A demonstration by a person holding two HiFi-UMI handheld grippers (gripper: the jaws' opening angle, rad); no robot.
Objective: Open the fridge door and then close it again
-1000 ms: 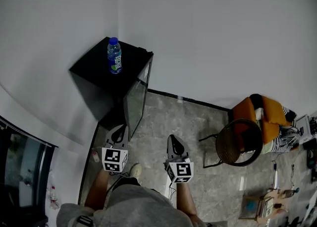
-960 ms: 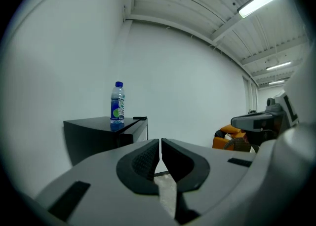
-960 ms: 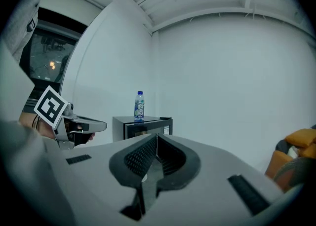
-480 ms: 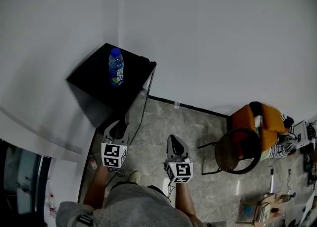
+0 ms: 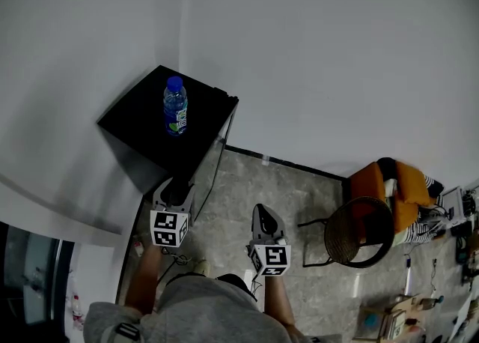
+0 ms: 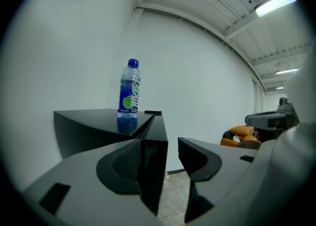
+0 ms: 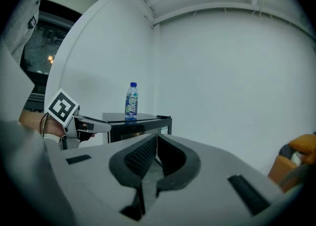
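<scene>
My left gripper [image 6: 164, 163] has just been opening, jaws apart round the fridge door [image 6: 153, 170] edge; right gripper [image 7: 154, 146] clenched, empty. Black fridge [image 5: 142, 120] fills the corner (bare floor [image 5: 254, 184] rightwards), bottle [image 5: 174, 105] atop.

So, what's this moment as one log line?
fridge door: ajar | left tool: jaws just opened, door edge between | right tool: shut, empty

Marbled floor [image 5: 251, 184] bears black fridge [image 5: 142, 118], round chair [image 5: 359, 231]; bottle [image 5: 174, 105] atop fridge.
</scene>
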